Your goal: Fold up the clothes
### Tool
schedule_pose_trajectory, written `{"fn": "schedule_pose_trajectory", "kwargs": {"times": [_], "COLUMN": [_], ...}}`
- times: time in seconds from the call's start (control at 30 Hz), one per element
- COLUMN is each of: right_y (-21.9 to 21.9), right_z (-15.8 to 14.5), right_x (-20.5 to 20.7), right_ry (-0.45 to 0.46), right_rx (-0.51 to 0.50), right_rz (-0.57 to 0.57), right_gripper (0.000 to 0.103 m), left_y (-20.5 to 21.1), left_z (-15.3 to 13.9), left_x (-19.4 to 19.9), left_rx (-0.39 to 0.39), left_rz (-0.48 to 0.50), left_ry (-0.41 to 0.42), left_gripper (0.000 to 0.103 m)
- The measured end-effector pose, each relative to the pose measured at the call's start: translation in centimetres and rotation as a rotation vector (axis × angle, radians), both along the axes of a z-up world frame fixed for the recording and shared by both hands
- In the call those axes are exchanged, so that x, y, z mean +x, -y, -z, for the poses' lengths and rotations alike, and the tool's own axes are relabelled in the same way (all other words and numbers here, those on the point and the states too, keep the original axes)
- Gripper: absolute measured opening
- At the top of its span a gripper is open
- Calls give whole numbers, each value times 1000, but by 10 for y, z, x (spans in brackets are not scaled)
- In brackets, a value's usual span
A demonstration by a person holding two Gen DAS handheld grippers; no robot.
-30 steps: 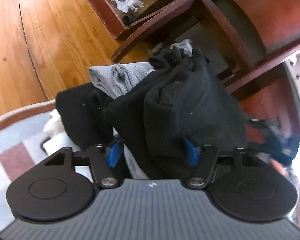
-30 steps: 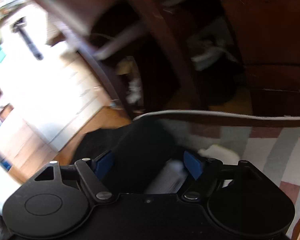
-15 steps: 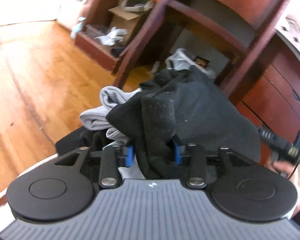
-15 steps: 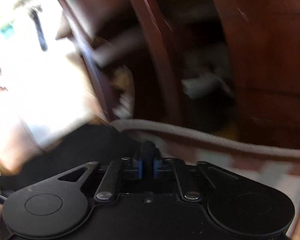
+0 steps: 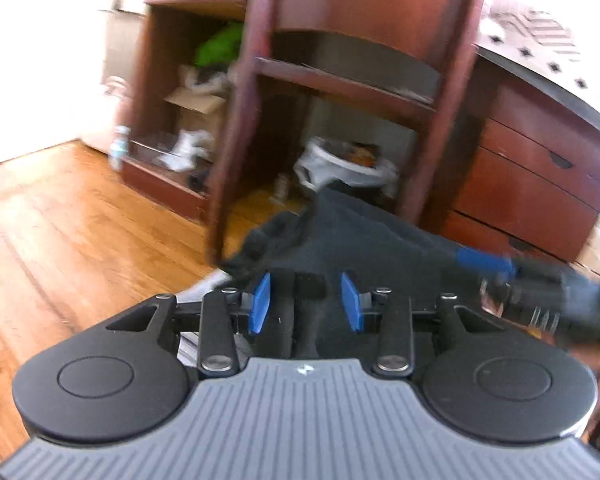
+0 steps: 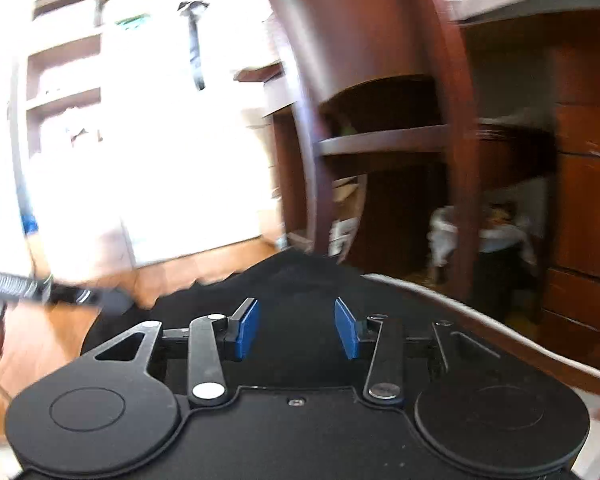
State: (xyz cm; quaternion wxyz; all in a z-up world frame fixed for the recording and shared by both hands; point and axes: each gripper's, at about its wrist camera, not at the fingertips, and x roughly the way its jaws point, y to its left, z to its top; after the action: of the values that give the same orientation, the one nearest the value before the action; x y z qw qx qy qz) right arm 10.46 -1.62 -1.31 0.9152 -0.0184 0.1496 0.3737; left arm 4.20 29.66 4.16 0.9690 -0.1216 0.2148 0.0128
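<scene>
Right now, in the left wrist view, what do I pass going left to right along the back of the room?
Wooden floor → small bottle → open shelf unit with the cardboard box → white bag under the desk → drawer fronts → right gripper, blurred at the edge.

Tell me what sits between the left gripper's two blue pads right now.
In the left wrist view, a fold of the black garment lies between the open left gripper pads.

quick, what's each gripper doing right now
Left gripper: open, black garment lies between its pads, not clamped.
Right gripper: open, over the black garment, gripping nothing.
</scene>
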Motion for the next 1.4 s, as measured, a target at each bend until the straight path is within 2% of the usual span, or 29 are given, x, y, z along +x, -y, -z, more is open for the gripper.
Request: {"fn": "schedule_pose_trajectory", "kwargs": {"times": [0.07, 0.17, 0.2, 0.27, 0.37, 0.43, 0.53, 0.67, 0.7, 0.73, 0.77, 0.8, 0.83, 0.87, 0.97, 1.07, 1.17, 1.23, 1.27, 1.33, 1.4], "right_y": [-13, -15, -15, -16, -10, -7, -9, -23, -25, -24, -21, -16, -8, 0, 23, 42, 58, 65, 69, 76, 83], "right_z": [13, 24, 26, 30, 39, 45, 58, 56, 55, 55, 55, 54, 52, 49, 38, 26, 16, 11, 9, 6, 0], "right_x": [1, 3, 4, 5, 12, 12, 4, -29, -45, -62, -76, -88, -98, -107, -130, -143, -145, -148, -150, -156, -164], "right_ry": [17, 19, 21, 27, 6, 2, 63, 126, 144, 150, 135, 102, 62, 16, -100, -159, -256, -318, -347, -403, -413], "right_rx": [-49, -61, -63, -69, -33, -12, -21, -57, -70, -72, -64, -45, -27, -19, -23, -59, -68, -86, -88, -77, -78], "right_rz": [13, 17, 10, -13, -8, -22, -35, 114, 139, 153, 161, 163, 168, 177, 212, 262, 303, 305, 285, 217, 197], "right_gripper": [47, 50, 53, 54, 54, 53, 53, 51, 53, 54, 54, 54, 54, 54, 54, 67, 68, 69, 69, 69, 69], "left_y": [5, 13, 16, 21, 25, 14, 0, 4, 10, 15, 21, 28, 34, 41, 63, 83, 104, 118, 126, 146, 160], "left_z": [7, 18, 21, 29, 40, 51, 56, 47, 43, 38, 33, 27, 22, 16, 4, -3, -11, -16, -18, -19, -20], "left_x": [6, 16, 19, 26, 34, 34, 36, 30, 26, 22, 15, 4, -7, -20, -58, -87, -113, -130, -137, -147, -152], "left_rx": [38, 96, 115, 154, 196, 153, 86, 65, 73, 85, 97, 104, 107, 109, 98, 93, 84, 87, 116, 220, 285], "left_rz": [-13, -33, -40, -53, -70, -69, -51, -95, -116, -131, -133, -127, -119, -112, -76, -57, -40, -31, -30, -22, -21], "left_ry": [-28, -70, -84, -112, -152, -169, -180, -200, -209, -223, -241, -250, -248, -241, -257, -287, -283, -278, -273, -286, -323], "left_gripper": [41, 41, 40, 32, 31, 31, 33, 34, 40, 51, 58, 72, 81, 84, 88, 93, 96, 103, 103, 103, 103]}}
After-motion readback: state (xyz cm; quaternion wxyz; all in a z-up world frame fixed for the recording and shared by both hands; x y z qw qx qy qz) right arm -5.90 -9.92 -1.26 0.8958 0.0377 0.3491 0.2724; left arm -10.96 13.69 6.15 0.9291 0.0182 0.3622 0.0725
